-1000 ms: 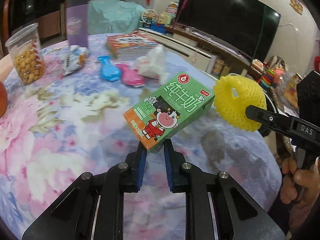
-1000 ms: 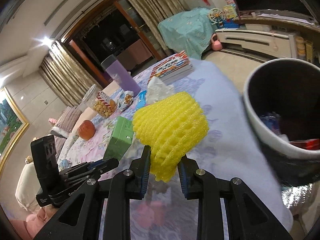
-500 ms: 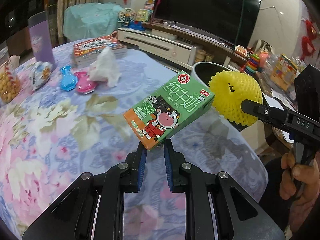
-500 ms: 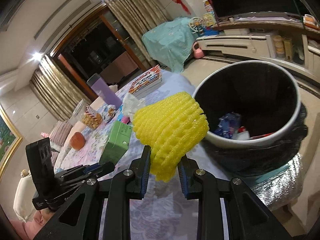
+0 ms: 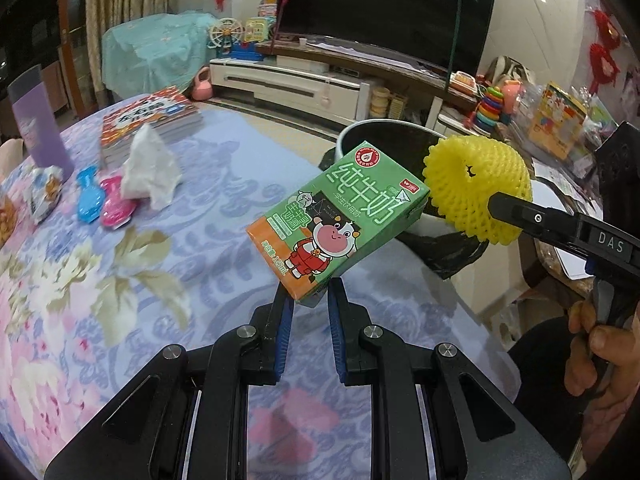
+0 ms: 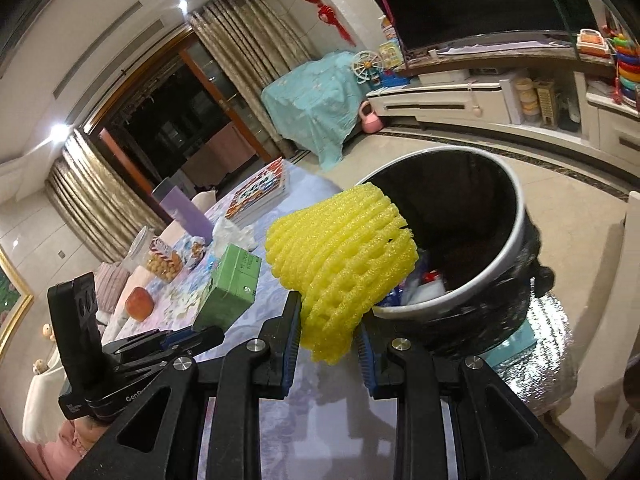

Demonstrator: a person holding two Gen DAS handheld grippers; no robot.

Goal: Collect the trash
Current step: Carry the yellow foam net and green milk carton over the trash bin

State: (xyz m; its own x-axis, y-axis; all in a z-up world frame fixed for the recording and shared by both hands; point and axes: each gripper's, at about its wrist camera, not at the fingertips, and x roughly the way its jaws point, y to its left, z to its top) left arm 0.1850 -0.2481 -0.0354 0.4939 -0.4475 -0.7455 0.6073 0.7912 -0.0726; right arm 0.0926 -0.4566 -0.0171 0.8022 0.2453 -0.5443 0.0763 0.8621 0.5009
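Two hand-held grippers are each clamped on a piece of trash; the left hand-held gripper has its blue-padded jaws closed on the lower corner of a green milk carton, which tilts up and to the right above the surface; the right hand-held gripper pinches the narrow end of a yellow foam fruit net, its jaws pressed in on the mesh; in the left wrist view that net sits just right of the carton, at the near rim of the trash bin; the person's hand grips the handle of the right tool.

Relative to the bin, lined with a black bag and already holding some wrappers, the net hangs at its near-left rim, partly over the opening; the carton is further left, over the floral cloth; beyond the carton lie a crumpled tissue, a pink spoon-shaped toy and a blue one side by side, a snack packet, a stack of books and a purple box; a jar of round snacks and an apple sit still further left of the bin.
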